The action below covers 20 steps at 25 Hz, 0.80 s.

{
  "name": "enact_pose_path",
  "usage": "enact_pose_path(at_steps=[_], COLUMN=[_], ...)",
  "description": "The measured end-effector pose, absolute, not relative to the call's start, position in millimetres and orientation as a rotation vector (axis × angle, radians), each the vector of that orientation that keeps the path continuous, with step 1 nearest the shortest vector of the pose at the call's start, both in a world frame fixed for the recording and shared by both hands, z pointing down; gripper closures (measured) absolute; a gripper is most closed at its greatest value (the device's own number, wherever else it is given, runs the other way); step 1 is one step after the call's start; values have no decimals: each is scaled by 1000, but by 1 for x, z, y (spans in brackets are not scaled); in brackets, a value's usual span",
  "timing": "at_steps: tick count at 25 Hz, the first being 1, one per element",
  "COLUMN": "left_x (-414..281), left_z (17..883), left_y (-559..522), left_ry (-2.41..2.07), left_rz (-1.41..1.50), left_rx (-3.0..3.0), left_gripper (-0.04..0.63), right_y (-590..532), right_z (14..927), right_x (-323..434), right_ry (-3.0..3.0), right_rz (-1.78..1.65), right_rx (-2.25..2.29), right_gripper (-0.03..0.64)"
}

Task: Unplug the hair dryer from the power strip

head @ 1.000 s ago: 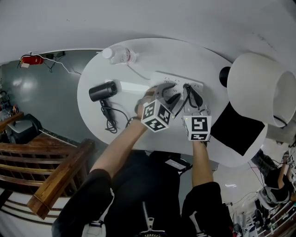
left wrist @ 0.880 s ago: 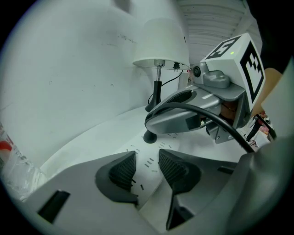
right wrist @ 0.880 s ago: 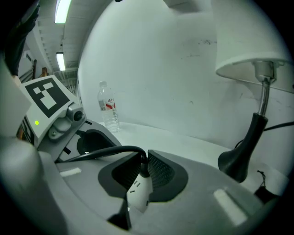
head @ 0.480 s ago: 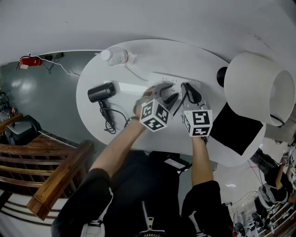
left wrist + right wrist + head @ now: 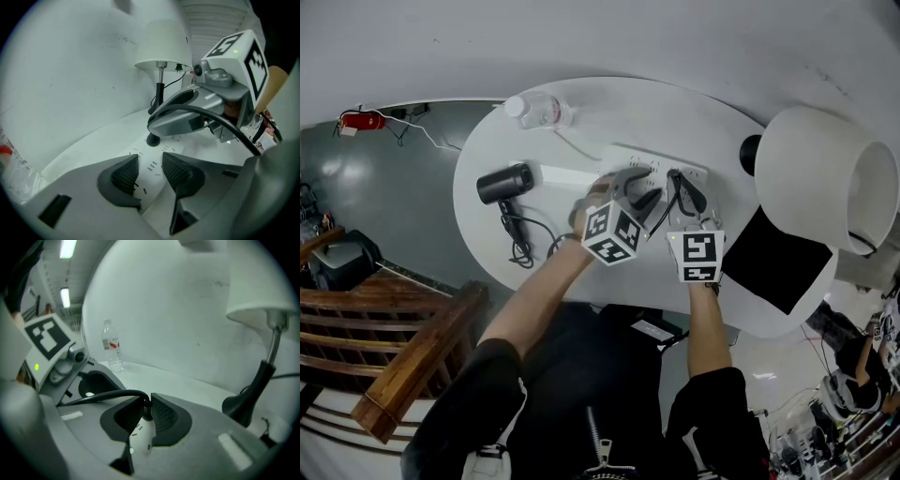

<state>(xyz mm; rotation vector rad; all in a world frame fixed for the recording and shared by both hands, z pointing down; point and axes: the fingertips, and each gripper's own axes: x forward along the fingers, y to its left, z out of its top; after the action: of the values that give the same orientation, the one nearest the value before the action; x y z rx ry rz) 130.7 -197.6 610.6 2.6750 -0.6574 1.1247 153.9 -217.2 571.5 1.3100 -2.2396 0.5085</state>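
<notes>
Right gripper (image 5: 146, 411) pinching the black plug (image 5: 146, 405) where the cord (image 5: 105, 396) runs into it, plug sitting down against the white power strip (image 5: 654, 163) toward the far side of the white table (image 5: 581, 127). Left gripper (image 5: 150, 169) jaws spread over the strip's slotted face, just beside the right one, nothing pinched. Hair dryer (image 5: 507, 184) lies at table left, well apart from the strip, cord looped beside it

The table (image 5: 675, 112) holds one hair dryer (image 5: 506, 184), one power strip (image 5: 623, 156), one bottle (image 5: 540, 112) and one lamp (image 5: 814, 178).
</notes>
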Motion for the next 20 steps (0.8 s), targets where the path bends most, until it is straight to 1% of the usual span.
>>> enact_pose_path(at_steps=[2, 4, 14, 20], left_x=[130, 129, 130, 132], left_z=[610, 610, 610, 611], left_y=[-200, -201, -201, -198], left_ry=[-667, -684, -684, -656], left_rz=[1122, 1116, 1116, 1127], left_rx=[2668, 2654, 2660, 2669], left_gripper=[428, 428, 428, 428], right_y=[-226, -231, -219, -218], right_z=[573, 573, 568, 571], right_x=[158, 159, 154, 159], right_ry=[-2257, -2255, -2228, -2235], right_rz=[640, 702, 522, 603], right_rx=[1325, 1333, 1327, 1351], right_gripper=[571, 571, 571, 571])
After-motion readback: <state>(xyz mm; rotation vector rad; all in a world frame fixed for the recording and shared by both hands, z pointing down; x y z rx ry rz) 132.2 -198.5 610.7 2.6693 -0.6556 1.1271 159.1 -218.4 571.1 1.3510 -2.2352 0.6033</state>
